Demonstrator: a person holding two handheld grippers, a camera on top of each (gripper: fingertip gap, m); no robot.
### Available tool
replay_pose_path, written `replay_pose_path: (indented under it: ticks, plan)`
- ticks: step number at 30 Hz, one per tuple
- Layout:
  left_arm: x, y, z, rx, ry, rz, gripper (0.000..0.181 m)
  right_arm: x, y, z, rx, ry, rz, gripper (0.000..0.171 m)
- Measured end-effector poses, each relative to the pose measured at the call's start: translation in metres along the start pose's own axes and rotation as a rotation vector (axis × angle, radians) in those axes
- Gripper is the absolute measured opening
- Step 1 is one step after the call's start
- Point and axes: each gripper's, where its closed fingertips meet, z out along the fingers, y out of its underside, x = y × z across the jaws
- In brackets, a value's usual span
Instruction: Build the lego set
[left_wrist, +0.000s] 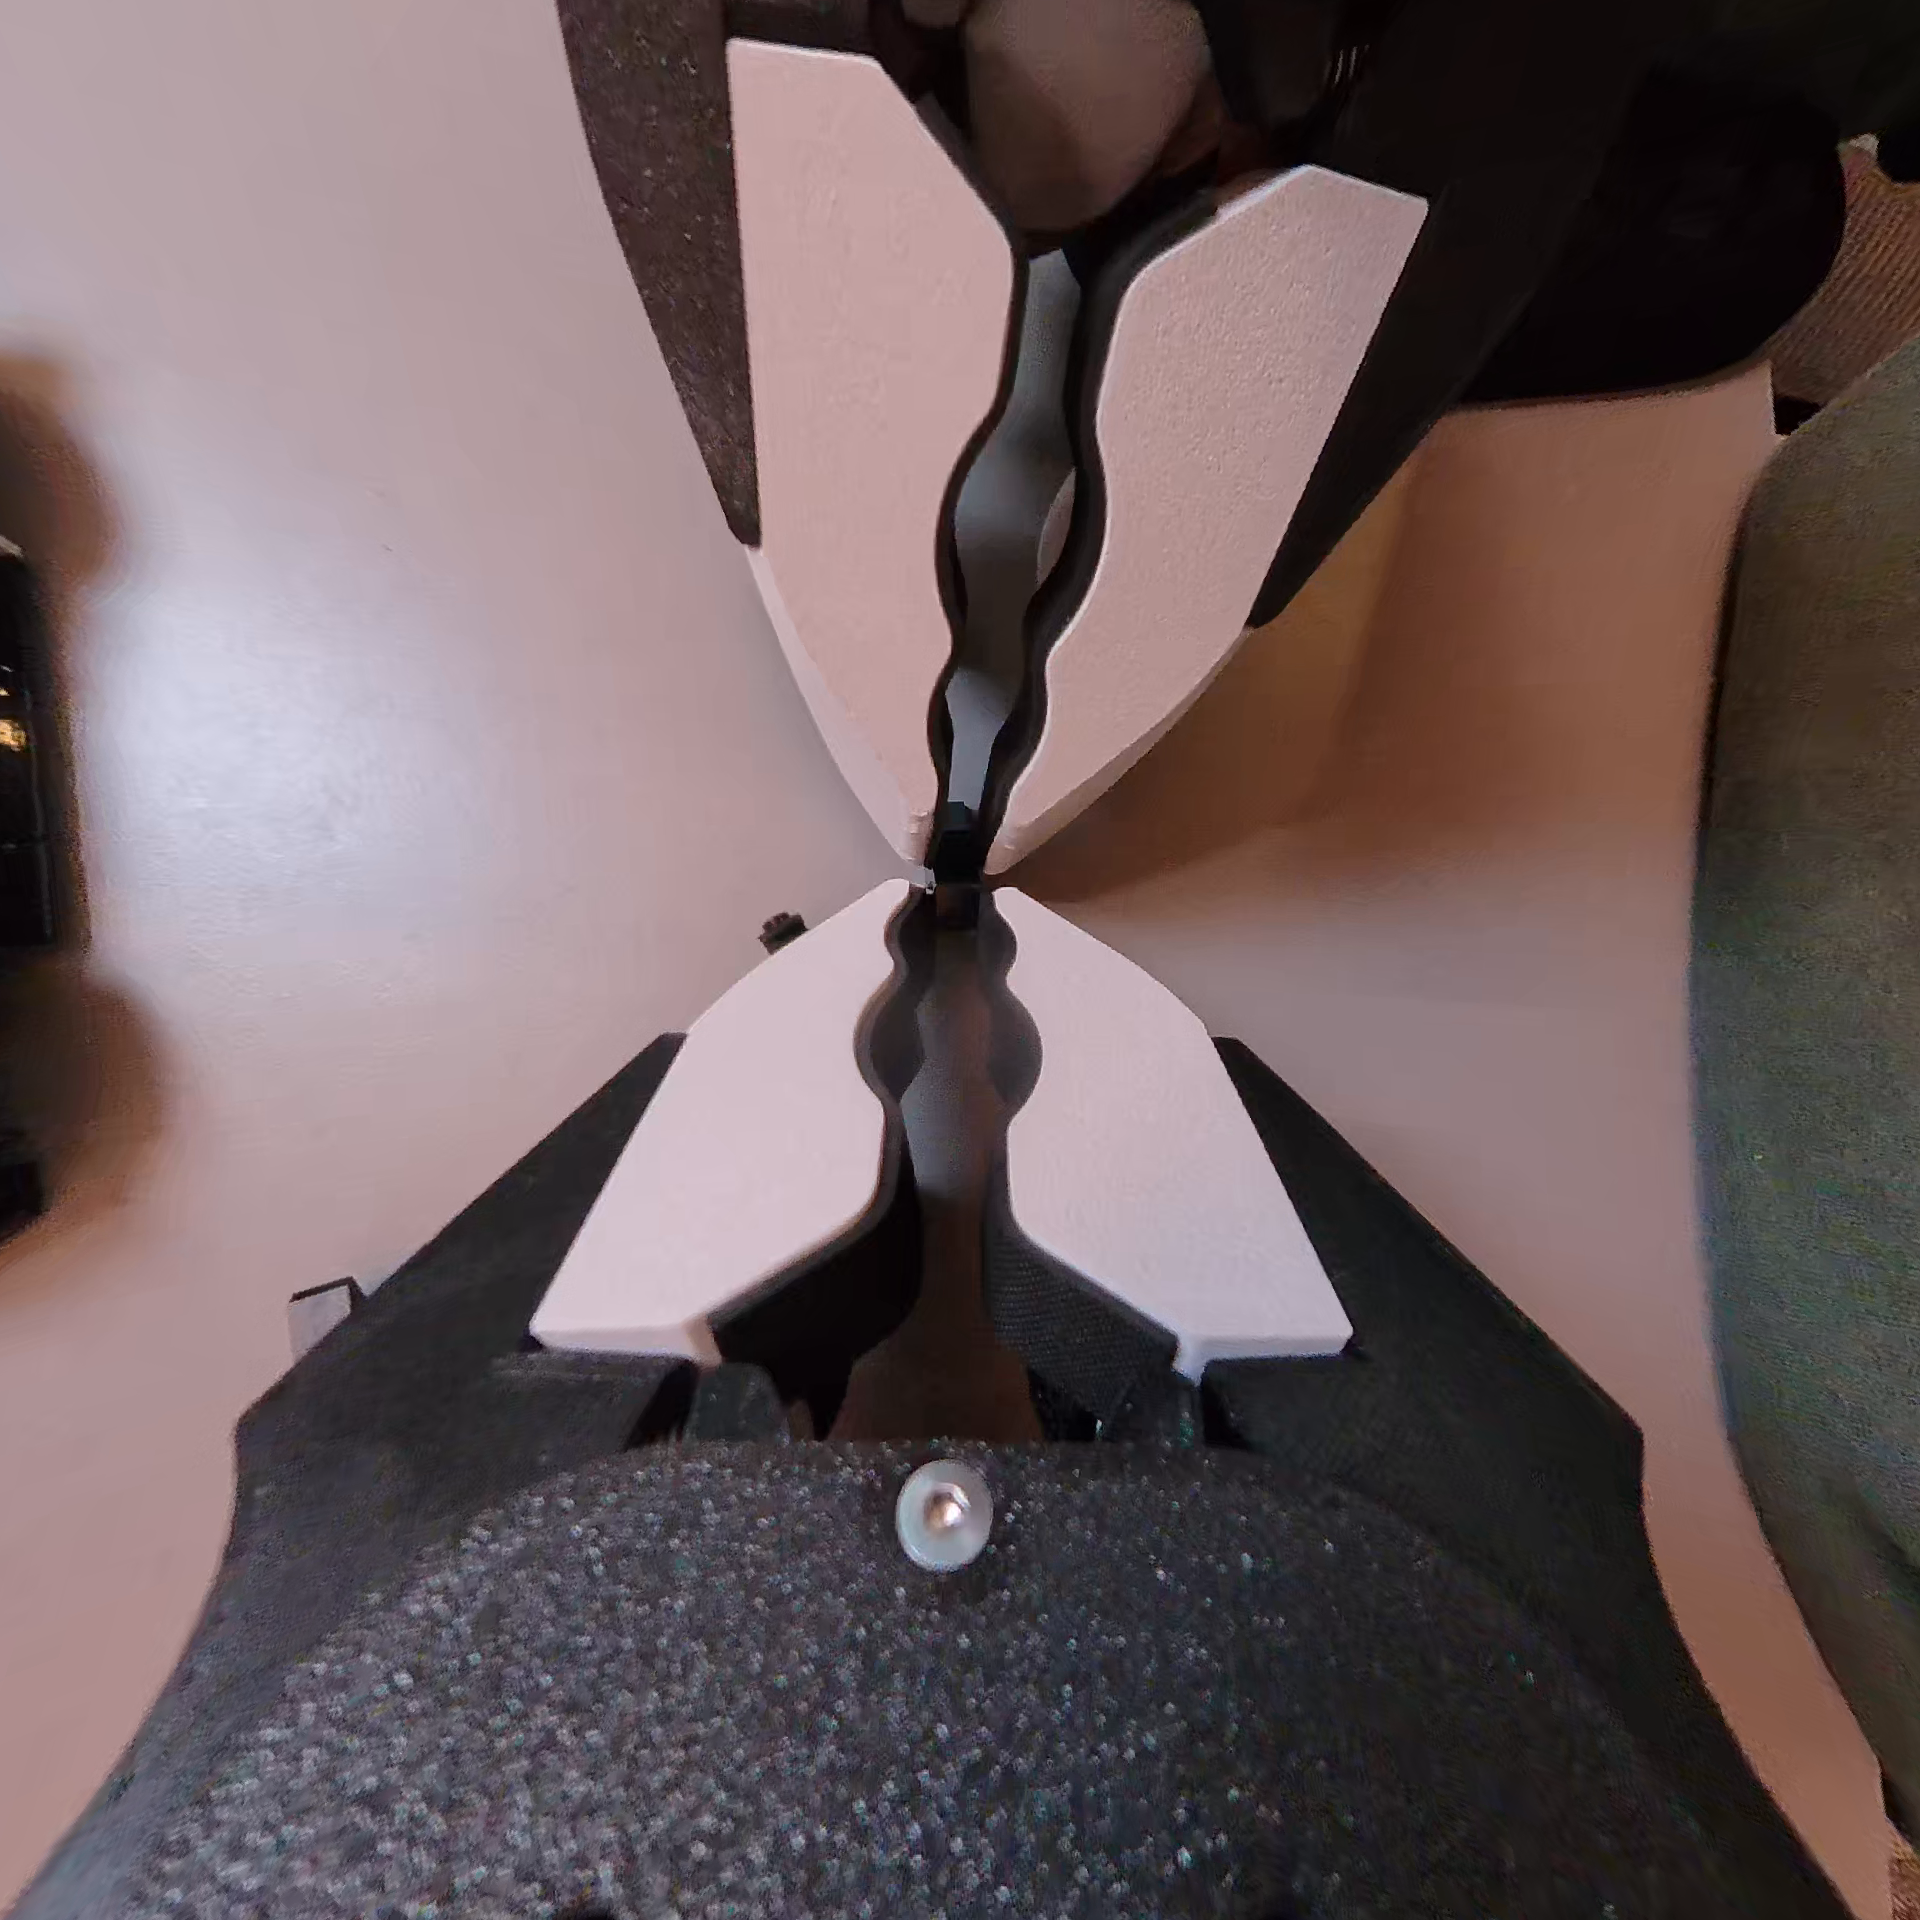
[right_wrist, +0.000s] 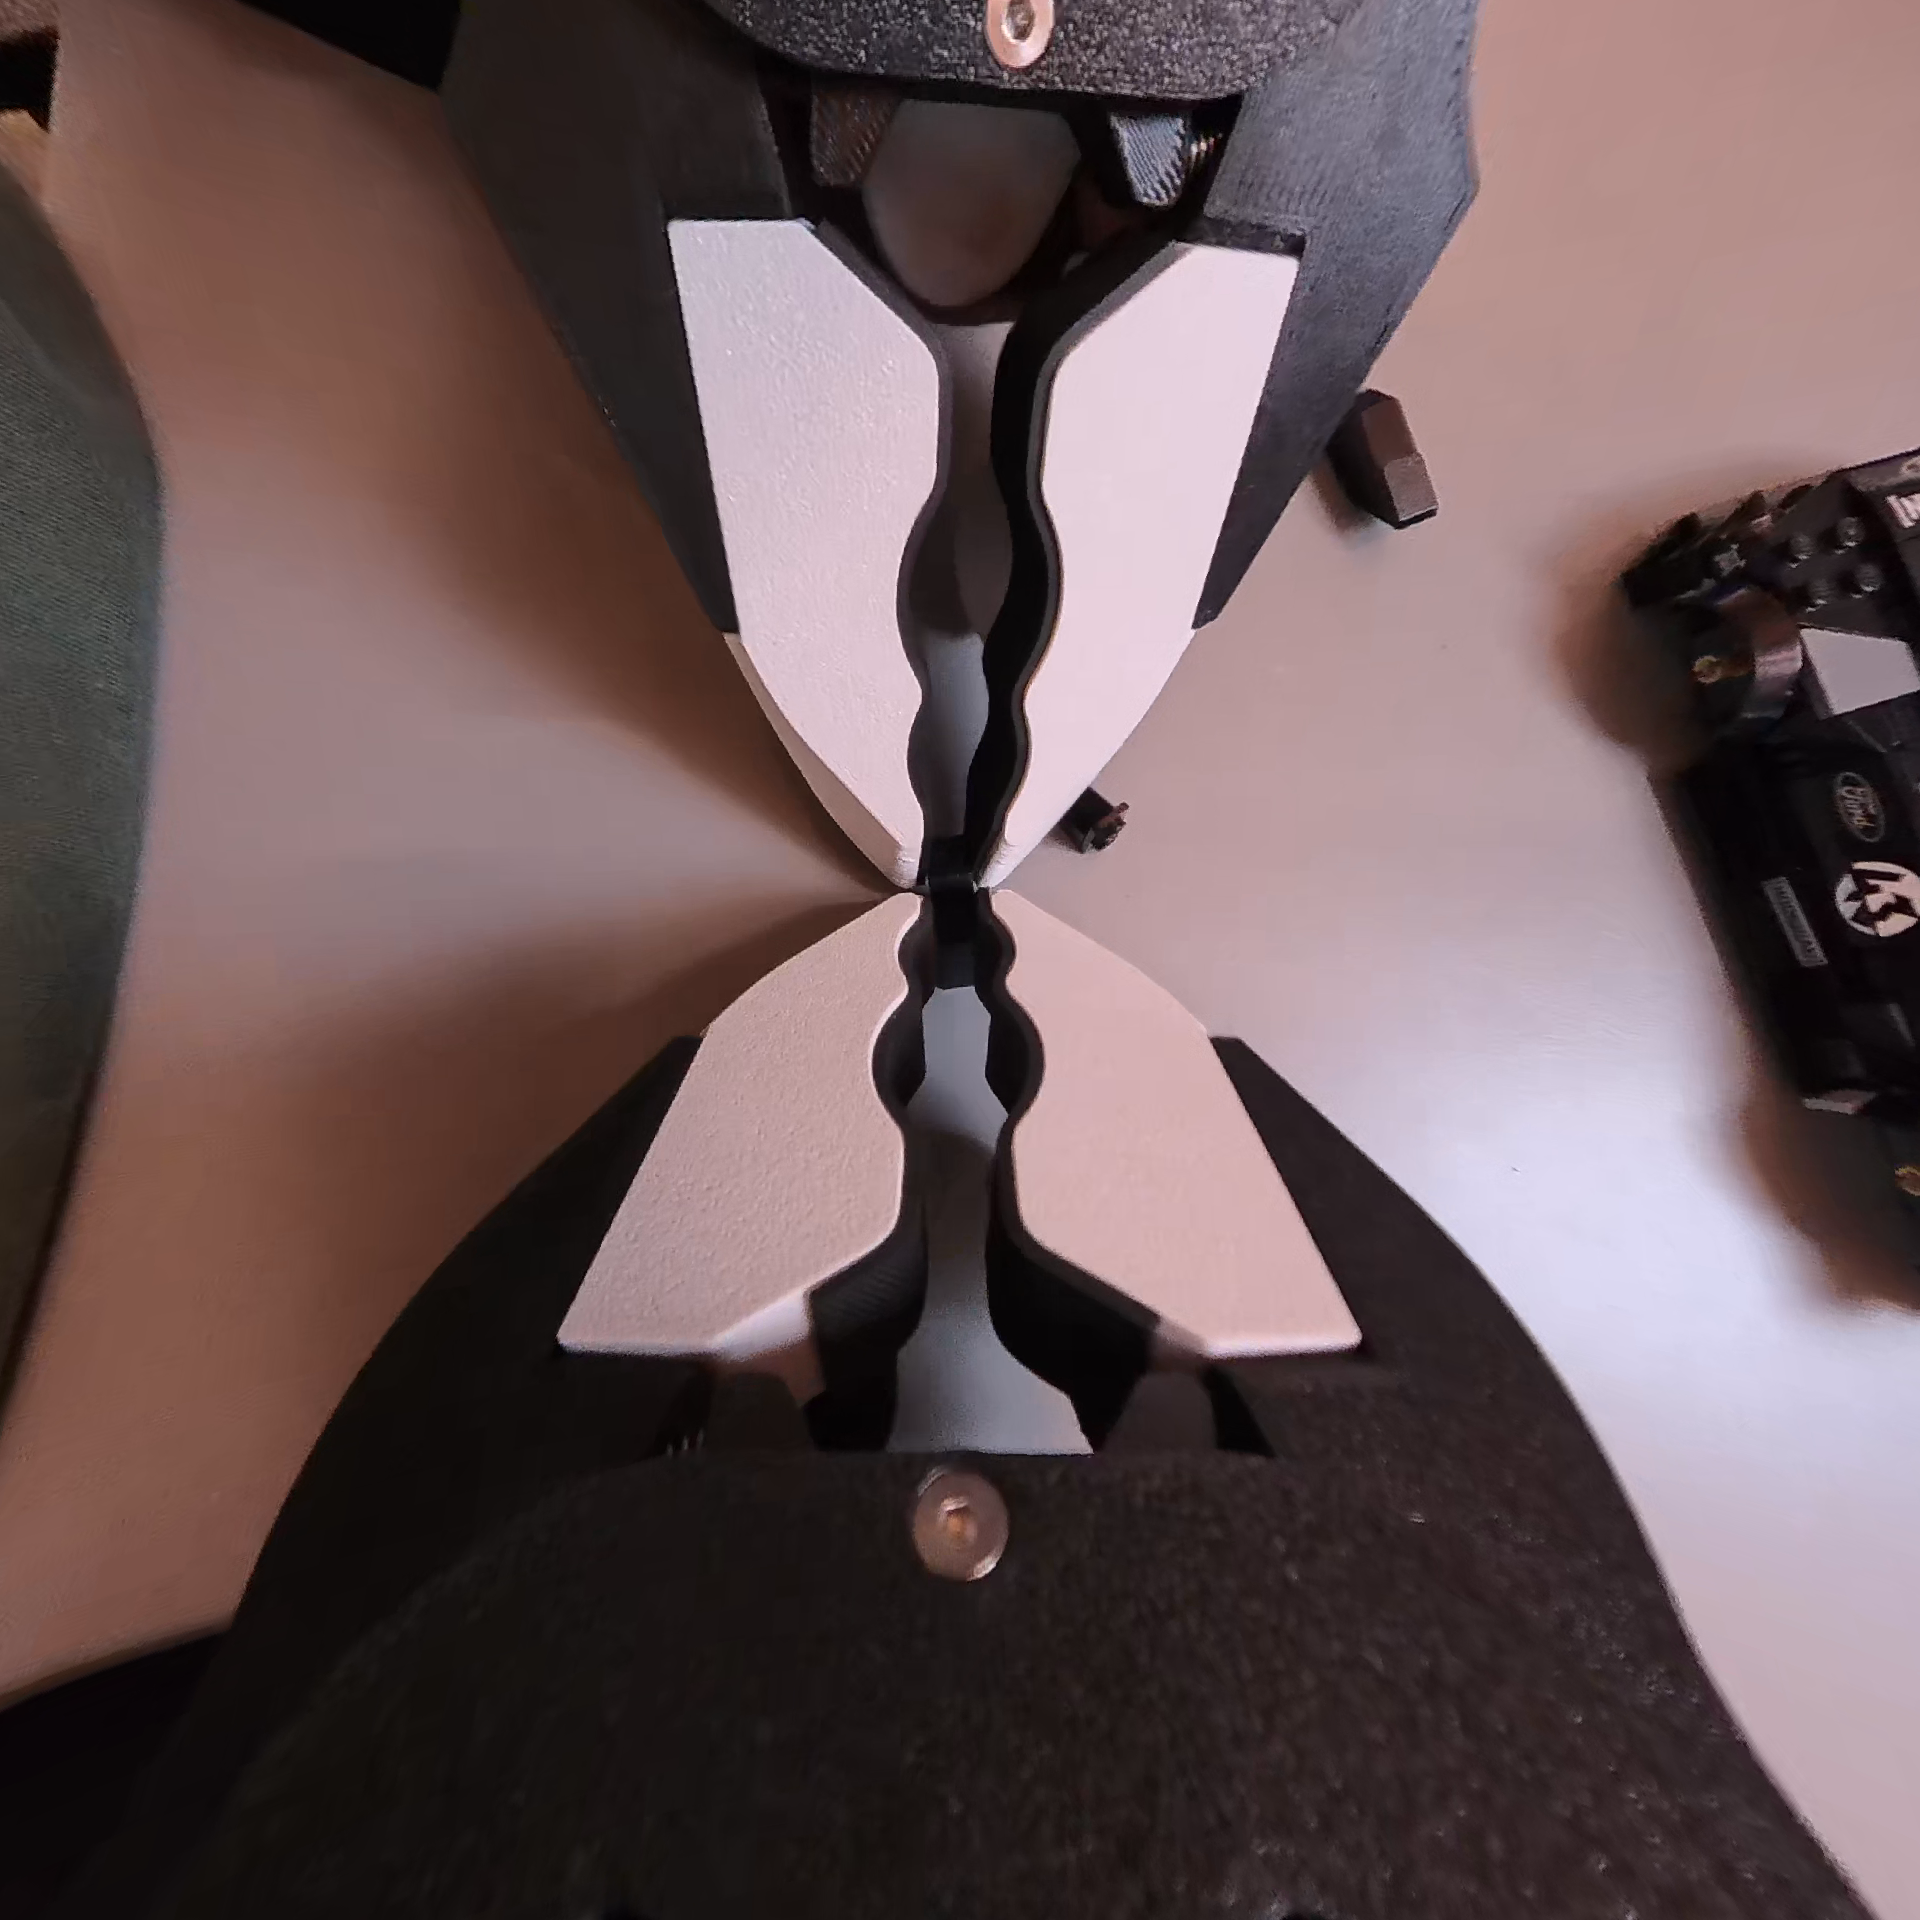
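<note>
Because the two grippers meet tip to tip above the pale table (right_wrist: 1403, 1039), a tiny black lego piece (right_wrist: 954, 891) sits pinched between them: the right gripper (right_wrist: 956, 940) is clamped on its near end, the left gripper (left_wrist: 951, 914) on the far end. I judge the piece light, rigid and slick, so only its flat sides give hold. The black lego car (right_wrist: 1829, 883) lies well right of the piece; a small loose part (right_wrist: 1096, 821) rests just beside it.
</note>
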Motion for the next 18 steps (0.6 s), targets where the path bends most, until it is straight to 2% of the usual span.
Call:
replay_pose_path:
  ticks: [9,14,15,18]
  plan:
    - [0.0,-0.004,0.001,0.02,0.018,-0.022,0.009,0.0,0.003,-0.002,0.035,-0.051,0.068,0.007]
    - [0.002,-0.006,0.001,0.031,0.026,-0.024,0.009,-0.002,0.002,-0.005,0.064,-0.03,0.036,0.008]
    - [0.002,-0.005,0.002,0.023,0.021,-0.019,0.009,-0.003,0.004,-0.006,0.053,-0.031,0.029,0.018]
    - [0.001,-0.005,0.001,0.025,0.02,-0.021,0.009,-0.002,0.012,-0.009,0.017,-0.015,0.01,0.021]
